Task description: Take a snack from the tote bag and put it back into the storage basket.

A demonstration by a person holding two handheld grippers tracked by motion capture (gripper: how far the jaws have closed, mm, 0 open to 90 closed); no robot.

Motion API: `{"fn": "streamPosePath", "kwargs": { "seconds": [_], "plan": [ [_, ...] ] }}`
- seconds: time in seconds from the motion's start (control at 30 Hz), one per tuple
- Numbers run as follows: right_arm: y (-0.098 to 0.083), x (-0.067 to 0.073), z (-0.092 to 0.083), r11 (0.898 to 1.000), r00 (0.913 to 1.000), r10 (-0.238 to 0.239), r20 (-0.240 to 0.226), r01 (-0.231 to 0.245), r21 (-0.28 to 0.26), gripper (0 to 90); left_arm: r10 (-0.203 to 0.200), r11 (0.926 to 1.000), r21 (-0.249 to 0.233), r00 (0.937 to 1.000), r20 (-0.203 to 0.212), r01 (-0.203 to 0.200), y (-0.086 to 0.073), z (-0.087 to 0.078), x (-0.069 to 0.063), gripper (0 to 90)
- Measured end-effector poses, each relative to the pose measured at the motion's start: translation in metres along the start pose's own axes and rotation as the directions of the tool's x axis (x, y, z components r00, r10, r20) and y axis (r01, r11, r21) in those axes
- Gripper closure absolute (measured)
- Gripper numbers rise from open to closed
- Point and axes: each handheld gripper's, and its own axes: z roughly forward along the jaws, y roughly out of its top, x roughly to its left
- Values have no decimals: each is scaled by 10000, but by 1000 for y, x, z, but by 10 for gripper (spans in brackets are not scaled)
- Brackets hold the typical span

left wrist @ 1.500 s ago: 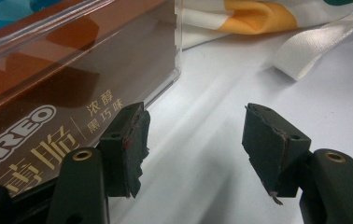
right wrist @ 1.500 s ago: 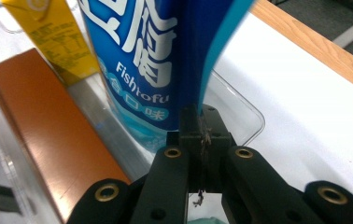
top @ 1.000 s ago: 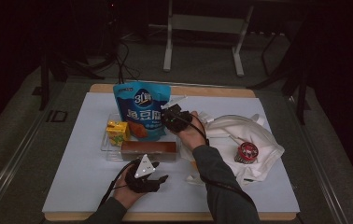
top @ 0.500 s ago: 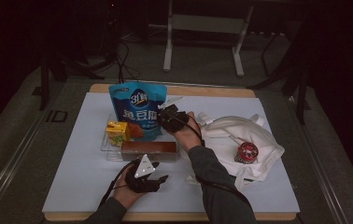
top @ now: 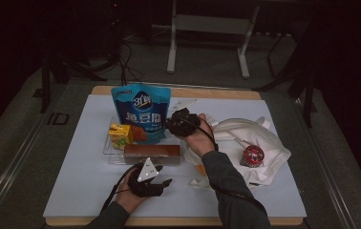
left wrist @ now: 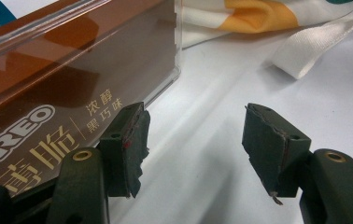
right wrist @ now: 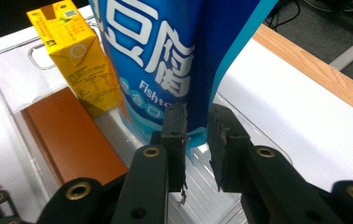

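A blue snack pouch (top: 140,112) stands upright at the back of a clear tray (top: 108,149). My right gripper (top: 173,125) is at the pouch's lower right corner. In the right gripper view, the pouch's bottom edge (right wrist: 198,93) lies between the pads of that gripper (right wrist: 197,126). Its jaws have just been opening and stand a little apart, loose on the edge. My left gripper (top: 162,183) rests on the table in front of the tray. It stands open (left wrist: 193,135) with nothing between its pads, beside the brown Oreo box (left wrist: 72,84).
The tray also holds a yellow juice carton (top: 120,135) and the brown box (top: 152,153) along its front. A white cloth bag (top: 260,140) with a red round item (top: 253,156) on it lies to the right. The wooden table edge (right wrist: 314,74) runs behind the pouch.
The blue pouch and the right hand have edged slightly to the left. The left hand has stayed where it was.
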Motion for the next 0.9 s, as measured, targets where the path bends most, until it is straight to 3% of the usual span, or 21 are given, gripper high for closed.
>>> {"fn": "streamPosePath", "kwargs": {
  "seconds": [0.73, 0.9],
  "plan": [
    [8, 17, -40, 9909, 9903, -1340, -369, 1334, -180, 694, 2, 10000, 10, 10000, 23, -2, 0, 0, 0, 400],
    [9, 14, -51, 9905, 9903, -1351, -319, 1342, -287, 687, -20, 10000, -9, 10000, 14, 20, 0, 0, 0, 400]
  ]
}}
